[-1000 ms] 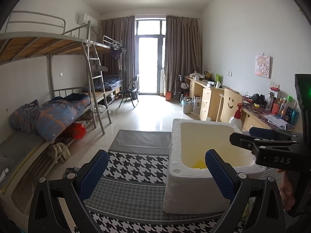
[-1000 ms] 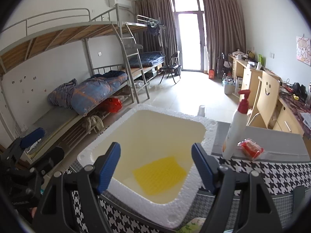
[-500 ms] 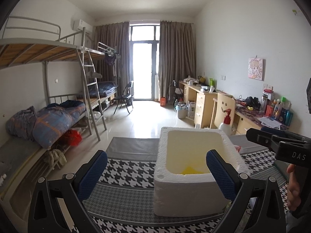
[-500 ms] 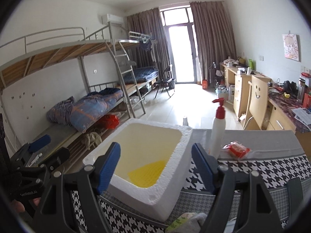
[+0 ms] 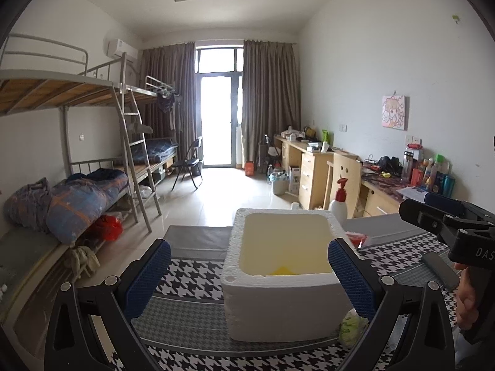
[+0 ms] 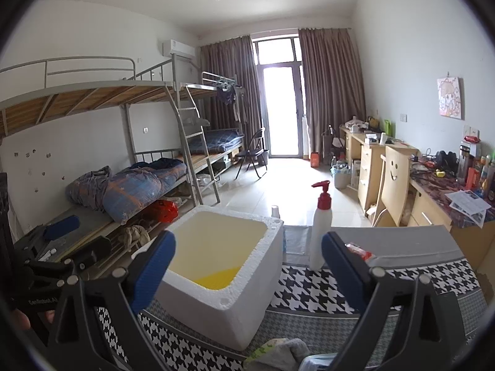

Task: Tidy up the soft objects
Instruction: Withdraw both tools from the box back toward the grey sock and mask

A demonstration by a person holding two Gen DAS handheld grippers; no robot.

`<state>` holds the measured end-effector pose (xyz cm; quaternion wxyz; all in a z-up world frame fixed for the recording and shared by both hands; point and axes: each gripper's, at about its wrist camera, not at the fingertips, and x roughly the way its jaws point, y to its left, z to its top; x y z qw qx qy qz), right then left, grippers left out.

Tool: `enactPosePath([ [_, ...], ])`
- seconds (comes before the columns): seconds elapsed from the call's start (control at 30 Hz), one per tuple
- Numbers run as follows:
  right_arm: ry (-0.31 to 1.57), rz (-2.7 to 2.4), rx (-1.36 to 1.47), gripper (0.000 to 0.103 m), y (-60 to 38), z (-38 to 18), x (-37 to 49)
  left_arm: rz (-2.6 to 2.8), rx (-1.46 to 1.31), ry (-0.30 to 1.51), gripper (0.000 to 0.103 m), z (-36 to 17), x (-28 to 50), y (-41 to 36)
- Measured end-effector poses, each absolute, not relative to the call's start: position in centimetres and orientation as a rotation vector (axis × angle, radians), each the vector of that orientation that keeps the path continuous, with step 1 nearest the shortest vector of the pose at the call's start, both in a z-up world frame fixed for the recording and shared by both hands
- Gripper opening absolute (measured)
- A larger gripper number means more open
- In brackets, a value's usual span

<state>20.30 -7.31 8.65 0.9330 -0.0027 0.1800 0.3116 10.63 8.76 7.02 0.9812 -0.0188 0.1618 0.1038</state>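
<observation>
A white foam box (image 5: 278, 306) stands on the houndstooth-covered table (image 5: 191, 278), with a flat yellow soft thing (image 5: 283, 270) on its floor. My left gripper (image 5: 249, 275) is open and empty, held back from the box's near wall. My right gripper (image 6: 247, 272) is also empty; its jaws are opening, level with the box (image 6: 235, 318) and the yellow thing (image 6: 216, 278). A green-and-white soft packet (image 5: 351, 329) lies against the box's near right corner. The packet (image 6: 269, 349) and a grey cloth (image 6: 294, 347) show at the bottom edge of the right wrist view.
A white pump bottle with a red top (image 6: 320, 228) stands behind the box, a red packet (image 6: 357, 249) beside it. A dark flat bar (image 5: 439, 270) lies on the table at right. Bunk beds line the left wall; desks and a chair line the right.
Both grippers have drawn back and up from the foam box, which now looks smaller and farther. The right gripper's jaws have spread wider. The soft packet has come into the left view.
</observation>
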Motion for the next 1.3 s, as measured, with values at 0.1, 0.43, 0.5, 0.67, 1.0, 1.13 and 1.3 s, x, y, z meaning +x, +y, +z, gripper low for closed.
enactPosePath([
  [0.1, 0.345, 0.626, -0.004, 0.098, -8.2, 8.7, 19.6, 0.191, -0.028, 0.316, 0.102, 7.2, 10.4, 8.1],
  [0.43, 0.306, 0.558, -0.010, 0.102, -10.4, 8.6, 18.5, 0.143, -0.033, 0.282, 0.102, 7.5, 9.6, 6.8],
  [0.5, 0.307, 0.544, -0.006, 0.102, -10.7, 8.6, 18.5, 0.128, -0.038, 0.268, 0.102, 7.5, 9.3, 6.7],
  [0.67, 0.312, 0.514, -0.012, 0.102, -11.2, 8.1, 18.2, 0.108, -0.036, 0.259, 0.102, 7.3, 9.0, 6.0],
  [1.0, 0.288, 0.486, -0.034, 0.102, -12.3, 7.5, 17.3, 0.071, -0.047, 0.259, 0.102, 6.5, 9.1, 4.6],
  [1.13, 0.294, 0.479, -0.028, 0.102, -12.7, 7.0, 17.2, 0.049, -0.037, 0.256, 0.102, 6.1, 9.2, 3.9],
  [1.3, 0.291, 0.460, -0.046, 0.102, -12.9, 6.3, 16.9, 0.020, -0.047, 0.262, 0.102, 5.7, 9.3, 3.4],
])
